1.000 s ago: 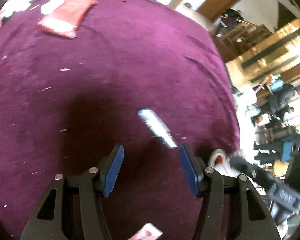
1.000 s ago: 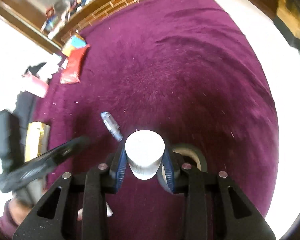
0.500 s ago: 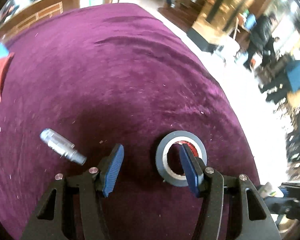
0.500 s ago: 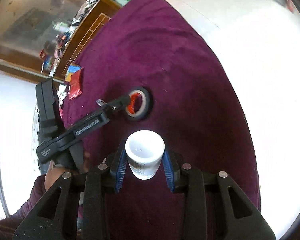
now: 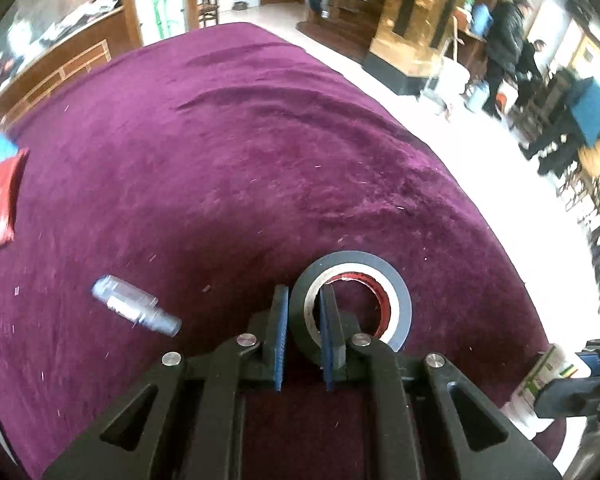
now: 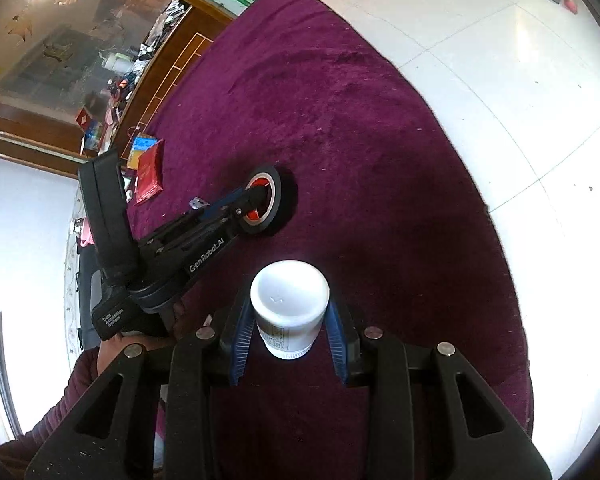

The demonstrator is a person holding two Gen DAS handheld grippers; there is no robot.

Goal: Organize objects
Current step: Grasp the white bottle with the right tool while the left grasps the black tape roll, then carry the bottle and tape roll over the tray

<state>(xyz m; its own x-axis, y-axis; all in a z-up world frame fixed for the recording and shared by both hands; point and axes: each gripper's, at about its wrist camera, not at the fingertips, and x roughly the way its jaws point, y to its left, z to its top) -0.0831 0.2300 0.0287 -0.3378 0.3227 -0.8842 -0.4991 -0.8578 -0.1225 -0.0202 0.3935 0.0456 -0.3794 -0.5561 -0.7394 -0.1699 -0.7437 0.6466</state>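
While the right claw (image 6: 288,332) holds the white bottle (image 6: 289,307) pinched between its blue pads, cap facing away, the left claw (image 5: 303,336) has closed on the near wall of the grey tape roll (image 5: 352,304): one finger outside the ring, one inside the hole. Half a second ago those fingers were spread wide with the roll just at the right finger. Roll has a red inner roll (image 5: 374,288) nested in its core and lies on the purple cloth of the bench (image 5: 260,152). Left of the roll, apart from it, a small clear bottle (image 5: 134,310) lies on its side, same spot as before. Farther left, a red snack packet (image 5: 0,204) near the bench edge.
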